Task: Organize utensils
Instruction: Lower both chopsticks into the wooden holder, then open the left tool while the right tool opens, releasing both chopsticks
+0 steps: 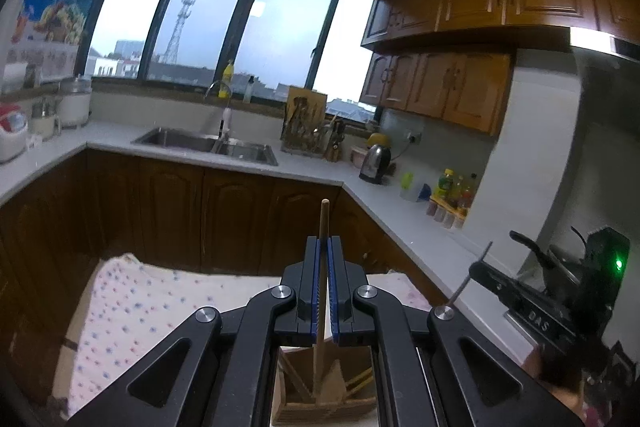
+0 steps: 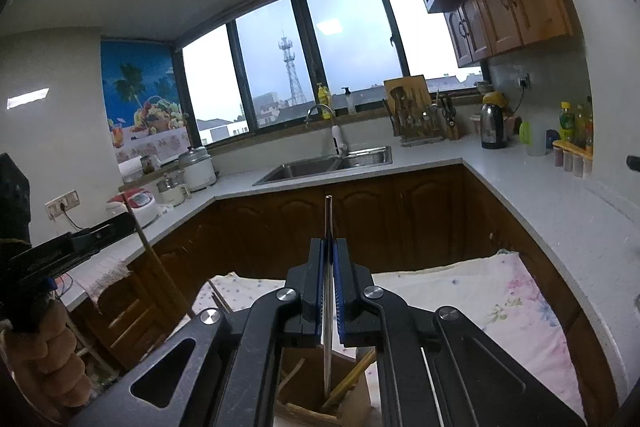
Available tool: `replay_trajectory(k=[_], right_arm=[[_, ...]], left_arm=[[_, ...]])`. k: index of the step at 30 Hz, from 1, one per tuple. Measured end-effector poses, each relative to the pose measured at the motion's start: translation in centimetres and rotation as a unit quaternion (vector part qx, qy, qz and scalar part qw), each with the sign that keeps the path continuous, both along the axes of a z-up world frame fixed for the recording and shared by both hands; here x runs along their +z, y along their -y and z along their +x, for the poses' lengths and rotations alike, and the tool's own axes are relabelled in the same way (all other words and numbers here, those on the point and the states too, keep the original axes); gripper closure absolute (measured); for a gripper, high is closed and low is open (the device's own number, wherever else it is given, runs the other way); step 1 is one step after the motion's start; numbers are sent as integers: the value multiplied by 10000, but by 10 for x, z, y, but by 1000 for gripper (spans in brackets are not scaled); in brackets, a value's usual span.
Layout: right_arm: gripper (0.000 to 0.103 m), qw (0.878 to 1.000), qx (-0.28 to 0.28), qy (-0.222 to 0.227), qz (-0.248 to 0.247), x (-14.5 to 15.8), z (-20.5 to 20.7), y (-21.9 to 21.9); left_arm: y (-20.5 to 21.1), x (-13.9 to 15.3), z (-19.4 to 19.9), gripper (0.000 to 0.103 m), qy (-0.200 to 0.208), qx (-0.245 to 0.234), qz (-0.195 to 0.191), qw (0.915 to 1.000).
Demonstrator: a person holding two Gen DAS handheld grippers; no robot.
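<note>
My left gripper [image 1: 324,243] is shut on a wooden chopstick [image 1: 322,223] that stands upright. Its lower end reaches down into a wooden utensil holder [image 1: 320,413] below the jaws. My right gripper [image 2: 329,243] is shut on a thin metal chopstick [image 2: 328,219], also upright, with its lower end inside the same holder [image 2: 298,409], where other sticks [image 2: 352,375] lean. Each gripper shows in the other's view: the right gripper [image 1: 478,269] with its metal chopstick [image 1: 468,277] at the right, the left gripper [image 2: 124,223] with its wooden chopstick [image 2: 160,275] at the left.
The holder stands on a table with a floral cloth [image 1: 132,307] [image 2: 492,291]. Behind runs an L-shaped white counter [image 2: 540,195] with a sink [image 2: 320,163], a kettle [image 2: 491,127], bottles [image 2: 568,123], rice cookers [image 2: 196,167] and a utensil rack [image 2: 420,123]. A person's hand [image 2: 60,359] holds the left gripper.
</note>
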State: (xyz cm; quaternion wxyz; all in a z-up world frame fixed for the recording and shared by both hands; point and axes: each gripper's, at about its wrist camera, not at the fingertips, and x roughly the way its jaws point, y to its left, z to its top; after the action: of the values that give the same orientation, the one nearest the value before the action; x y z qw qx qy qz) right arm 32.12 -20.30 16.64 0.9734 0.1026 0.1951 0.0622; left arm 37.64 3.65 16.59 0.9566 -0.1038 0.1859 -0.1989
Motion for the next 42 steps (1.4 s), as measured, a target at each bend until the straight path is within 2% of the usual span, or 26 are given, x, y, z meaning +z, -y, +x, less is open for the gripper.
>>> replay_trajectory(k=[9,15,32,34,36,39,40,41,42], right_arm=[[98,9999,-7,-155,-18,-44,1,-14],[98,9989,-27,-461,96,-71,2,-17],[98,9976,-36,-664,189,-73,5,-11],[97,9974,8,-692,196,-74,6,-12],[91,9974,6,-689,218,-73,6,-12],[90,9974,-30,-675,257,-72,1,-11],[89,9974,-54,-665,274,-70,-1,-11],[83,9974,-71,-650,294,-70,-3,-10],[72,9975,-78,-615,327,-69,-6,-8]], left_arm=[[-1,-64,37,102,-567,200,-301,9977],[0,-86,51,103,-858,261,-282,9956],[5,-96,60,103,-1138,179,-200,9931],[5,-96,59,103,-1174,188,-204,9927],[7,-98,58,103,-1225,138,-188,9922],[10,-96,53,96,-1278,121,-100,9917],[12,-95,50,89,-1274,137,-49,9917],[13,-93,48,79,-1268,167,-6,9918],[14,-91,44,74,-1242,206,40,9920]])
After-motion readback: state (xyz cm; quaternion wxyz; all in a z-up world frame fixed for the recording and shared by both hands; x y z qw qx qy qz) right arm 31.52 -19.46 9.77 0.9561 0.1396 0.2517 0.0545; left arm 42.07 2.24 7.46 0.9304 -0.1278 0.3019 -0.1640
